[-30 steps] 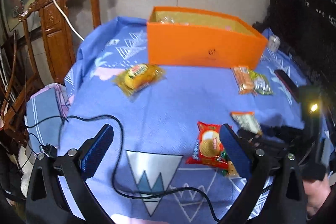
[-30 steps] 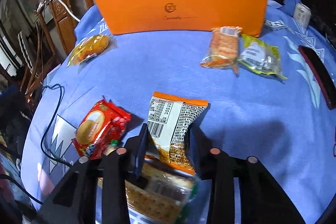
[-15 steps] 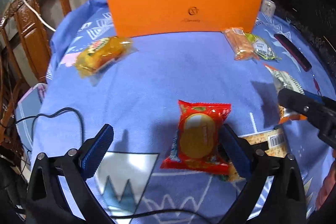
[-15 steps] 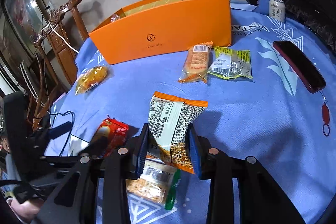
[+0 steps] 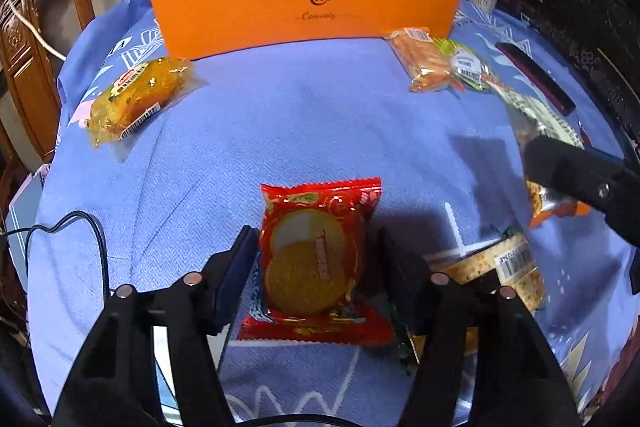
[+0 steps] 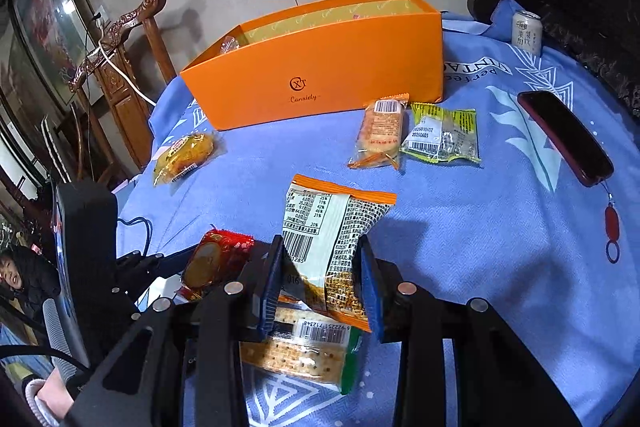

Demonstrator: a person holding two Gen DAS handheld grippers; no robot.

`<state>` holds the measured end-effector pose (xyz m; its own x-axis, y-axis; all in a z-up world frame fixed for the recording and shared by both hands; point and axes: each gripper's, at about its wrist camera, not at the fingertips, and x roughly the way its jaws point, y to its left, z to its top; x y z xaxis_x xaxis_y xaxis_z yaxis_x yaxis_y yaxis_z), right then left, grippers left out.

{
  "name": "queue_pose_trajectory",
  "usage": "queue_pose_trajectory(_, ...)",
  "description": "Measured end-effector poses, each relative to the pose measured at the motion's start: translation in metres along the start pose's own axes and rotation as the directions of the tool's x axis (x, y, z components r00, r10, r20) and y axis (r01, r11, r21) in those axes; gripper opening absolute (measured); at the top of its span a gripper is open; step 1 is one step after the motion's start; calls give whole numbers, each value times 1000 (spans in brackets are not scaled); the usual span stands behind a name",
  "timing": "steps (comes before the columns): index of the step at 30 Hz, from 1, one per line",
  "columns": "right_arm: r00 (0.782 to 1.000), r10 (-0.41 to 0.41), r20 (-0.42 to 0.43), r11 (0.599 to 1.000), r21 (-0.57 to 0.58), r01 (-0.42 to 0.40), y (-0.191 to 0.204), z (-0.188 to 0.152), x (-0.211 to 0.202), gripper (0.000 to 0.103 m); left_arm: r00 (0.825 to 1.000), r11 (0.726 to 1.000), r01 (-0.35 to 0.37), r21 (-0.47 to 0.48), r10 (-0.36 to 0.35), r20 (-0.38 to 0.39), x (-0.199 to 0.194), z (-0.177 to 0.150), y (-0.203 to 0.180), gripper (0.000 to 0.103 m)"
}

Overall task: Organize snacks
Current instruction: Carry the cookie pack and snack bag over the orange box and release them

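Blue-clothed table (image 6: 480, 227) — orange box (image 6: 320, 75), snack packets (image 6: 440, 135), phone (image 6: 564, 137), can (image 6: 527, 31)

- Orange box (image 6: 320, 83): a round "CXT" monogram on its front wall, with a script word beneath that reads roughly "Canaiety".
- Blue cloth (image 6: 480, 227) on the worktop: printed words seen upside down, "VINTAGE" (partly hidden) and "perfect".
- Green-yellow snack packet (image 6: 442, 135): date stamps "20260402" and "20260603" above a barcode.
- Cracker packet (image 6: 304, 351): barcode digits "6 922251 712348".
- White can (image 6: 527, 33): Chinese characters, too small to read.
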<state>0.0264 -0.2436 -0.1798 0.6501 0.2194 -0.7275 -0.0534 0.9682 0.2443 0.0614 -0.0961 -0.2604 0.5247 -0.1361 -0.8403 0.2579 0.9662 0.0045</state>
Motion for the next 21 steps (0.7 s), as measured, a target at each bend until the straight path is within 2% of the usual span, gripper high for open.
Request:
queue_pose_trajectory(1, 1000, -3, 5, 1000, 1, 3, 0, 0, -1, 36, 1000, 1000, -2, -4, 2, 4, -2, 0, 2, 46)
queue_pose_trajectory(2, 1000, 1, 7, 1000, 4, -1, 0, 0, -2, 36, 1000, 1000, 8, -15, -7, 5, -4, 0, 4, 43)
queue_pose_trajectory(4, 1000, 3, 16, 1000, 8, -3, -1, 2, -6, 36, 999, 998, 41, -46, -40, 19, -11, 0, 10, 43)
queue_pose_trajectory(10, 999, -2, 46, 1000, 10, 1, 0, 13, -13, 36, 995, 998, 33, -53, -27, 99, -44, 15, 24, 43)
queue_pose_trajectory(15, 997, 7, 82, 1000, -4, -6, 1, 39, -23, 36, 982, 998, 44, -42, -35, 186, -78, 52, 38, 43)
queue_pose_trajectory(21, 990, 0, 138, 998, -55, 8, 3, 94, -28, 36, 971, 996, 84, -26, -76, 226, -91, 118, 50, 43)
